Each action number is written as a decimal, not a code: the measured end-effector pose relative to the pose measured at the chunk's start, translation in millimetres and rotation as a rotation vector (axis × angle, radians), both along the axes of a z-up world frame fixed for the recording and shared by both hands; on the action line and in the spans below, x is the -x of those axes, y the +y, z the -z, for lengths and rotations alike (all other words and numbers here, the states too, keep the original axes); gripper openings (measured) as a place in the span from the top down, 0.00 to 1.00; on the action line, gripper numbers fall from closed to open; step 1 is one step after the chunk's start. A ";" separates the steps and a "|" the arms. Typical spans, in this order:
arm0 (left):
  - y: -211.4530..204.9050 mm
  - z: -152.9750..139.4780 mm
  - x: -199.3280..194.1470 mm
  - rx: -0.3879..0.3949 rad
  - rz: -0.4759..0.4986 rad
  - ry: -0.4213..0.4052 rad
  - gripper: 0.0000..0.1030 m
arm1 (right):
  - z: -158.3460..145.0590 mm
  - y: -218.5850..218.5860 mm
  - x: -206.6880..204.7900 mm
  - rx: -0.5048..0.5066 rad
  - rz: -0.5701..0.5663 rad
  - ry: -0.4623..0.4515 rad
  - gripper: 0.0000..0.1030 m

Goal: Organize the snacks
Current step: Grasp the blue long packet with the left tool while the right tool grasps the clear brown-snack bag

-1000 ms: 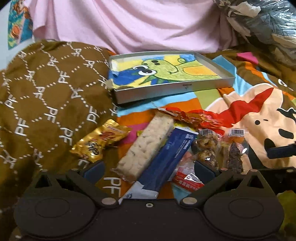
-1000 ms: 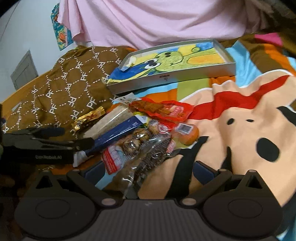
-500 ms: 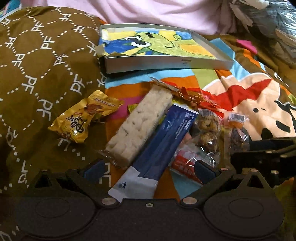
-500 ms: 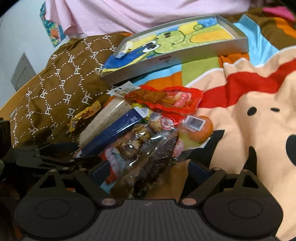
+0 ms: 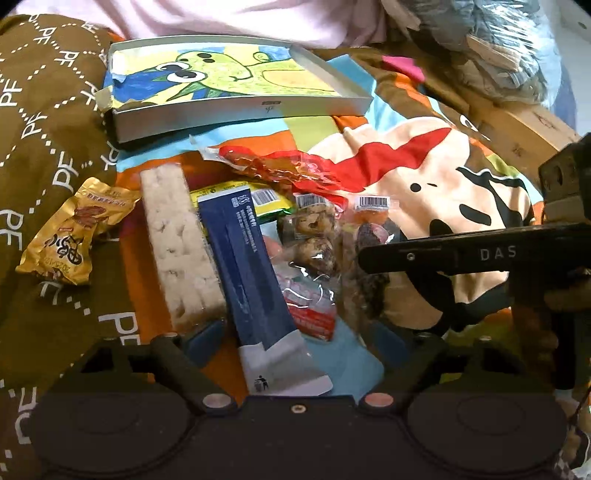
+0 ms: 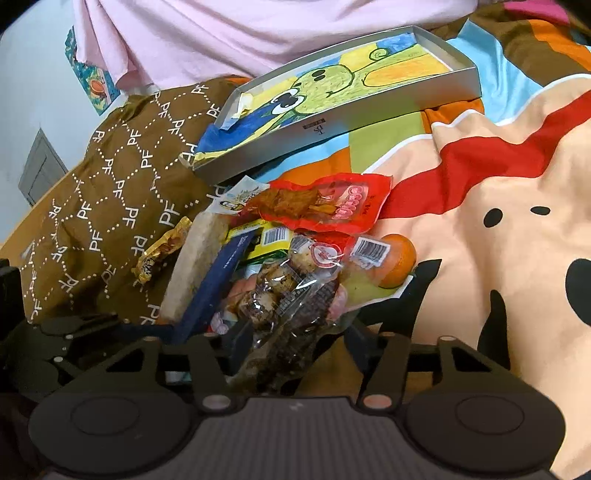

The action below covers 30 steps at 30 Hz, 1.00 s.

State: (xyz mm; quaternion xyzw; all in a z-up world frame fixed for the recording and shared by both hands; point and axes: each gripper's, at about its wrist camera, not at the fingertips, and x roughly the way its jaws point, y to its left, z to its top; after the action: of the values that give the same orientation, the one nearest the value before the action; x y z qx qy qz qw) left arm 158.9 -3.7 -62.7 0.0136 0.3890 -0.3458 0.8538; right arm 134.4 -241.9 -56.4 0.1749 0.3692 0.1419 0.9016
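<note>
A pile of snacks lies on the bed. A long blue packet (image 5: 255, 273) lies between the open fingers of my left gripper (image 5: 295, 338), beside a white rice-cracker bar (image 5: 177, 243). A gold packet (image 5: 70, 236) lies to the left. A red packet (image 5: 273, 166) and clear bags of dark snacks (image 5: 314, 236) lie to the right. My right gripper (image 6: 295, 341) is open around a clear bag of dark snacks (image 6: 280, 306); an orange fruit jelly (image 6: 395, 260) lies beyond. A grey shallow box (image 5: 236, 114) with a cartoon lining sits behind the pile.
The brown patterned blanket (image 5: 48, 110) bunches up at the left. A colourful cartoon bedsheet (image 6: 498, 184) spreads to the right. A pink cloth (image 6: 229, 33) hangs behind the box. My right gripper's body (image 5: 480, 254) shows at the right of the left wrist view.
Both grippers have moved down and in toward the snack pile. The left one now straddles the blue packet, the right one the clear bag. The right gripper has come closer to the left.
</note>
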 end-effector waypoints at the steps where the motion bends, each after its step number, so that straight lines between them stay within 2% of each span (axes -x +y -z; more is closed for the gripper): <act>1: 1.7 0.3 -0.4 0.007 -0.009 0.008 0.17 | -1.1 0.4 0.8 -0.004 -0.003 -0.004 0.49; 8: 4.5 4.1 -12.4 0.019 -0.086 0.046 0.27 | -1.5 3.5 -1.9 -0.041 -0.023 0.004 0.55; 9: 3.0 4.6 -15.1 0.011 -0.098 0.047 0.31 | -0.8 3.7 -3.0 -0.050 -0.028 0.010 0.61; 10: 0.9 4.4 -18.2 -0.003 -0.104 0.041 0.34 | -0.1 4.5 -3.8 -0.059 -0.032 0.016 0.64; 11: -1.0 4.2 -22.0 -0.021 -0.110 0.039 0.44 | -0.2 5.9 -4.1 -0.058 -0.030 0.016 0.64; 12: -1.4 5.2 -27.0 -0.034 -0.122 0.044 0.45 | -0.3 7.8 -4.0 -0.057 -0.031 0.013 0.64; 13: 0.9 5.7 -31.9 -0.022 -0.132 0.056 0.45 | -0.6 9.3 -4.0 -0.057 -0.034 0.011 0.65; 15: 8.6 5.7 -40.0 0.025 -0.164 0.096 0.53 | -1.7 12.1 -3.8 -0.058 -0.039 0.009 0.66; 18: 19.0 5.8 -47.3 0.085 -0.202 0.155 0.60 | -4.3 18.1 -3.8 -0.065 -0.051 0.008 0.66; 24: 15.1 5.9 -44.0 0.058 -0.194 0.134 0.61 | -3.8 32.1 -4.0 -0.071 -0.084 0.008 0.68; 30: 13.1 7.2 -43.4 0.044 -0.181 0.119 0.57 | -4.1 37.4 -2.5 -0.057 -0.099 0.004 0.77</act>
State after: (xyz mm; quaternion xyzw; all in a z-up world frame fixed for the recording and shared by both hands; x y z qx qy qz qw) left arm 202.4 9.4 -69.9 -0.0608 0.4312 -0.2759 0.8569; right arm 136.9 -204.5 -52.3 0.1825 0.3750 0.1964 0.8874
